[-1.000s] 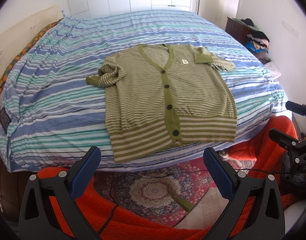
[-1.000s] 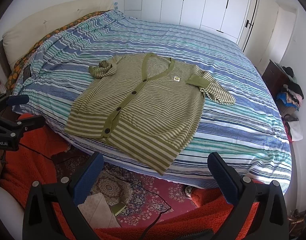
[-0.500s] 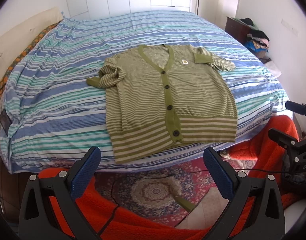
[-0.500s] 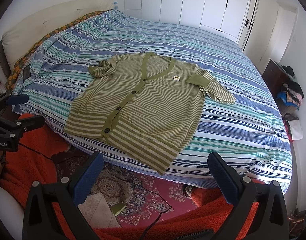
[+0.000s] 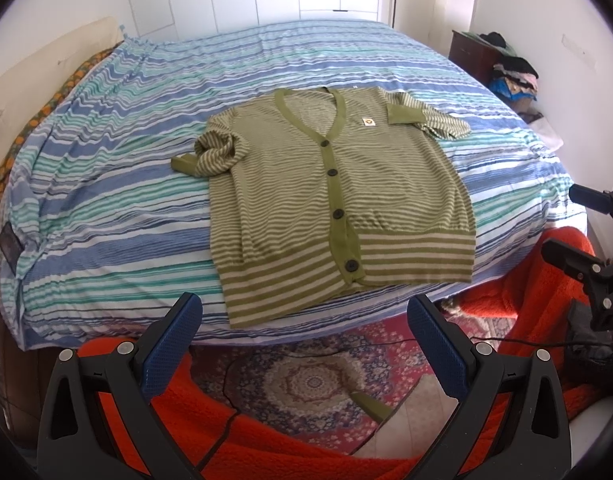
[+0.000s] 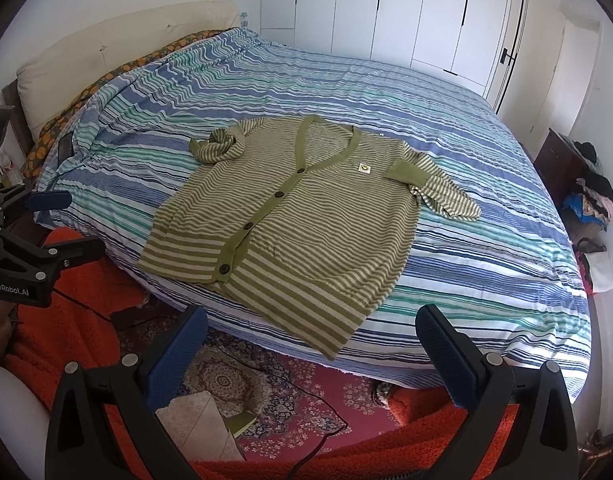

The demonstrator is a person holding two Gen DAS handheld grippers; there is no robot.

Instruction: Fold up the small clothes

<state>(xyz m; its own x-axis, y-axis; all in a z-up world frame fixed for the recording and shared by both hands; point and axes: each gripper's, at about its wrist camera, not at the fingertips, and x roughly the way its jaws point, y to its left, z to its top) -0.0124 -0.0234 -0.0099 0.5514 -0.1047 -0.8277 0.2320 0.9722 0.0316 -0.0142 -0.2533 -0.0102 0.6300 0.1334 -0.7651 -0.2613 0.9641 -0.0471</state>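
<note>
Jaws spread wide and empty, the left gripper (image 5: pixel 304 344) and right gripper (image 6: pixel 312 354) hang short of the foot of the bed (image 5: pixel 106 200), barely shifted over the past second. The green striped cardigan (image 5: pixel 330 204) lies buttoned and face up near the bed's edge, exactly as before, one sleeve (image 5: pixel 214 154) bunched, the other (image 5: pixel 430 120) doubled back. Folding, by all appearances, has not begun.
</note>
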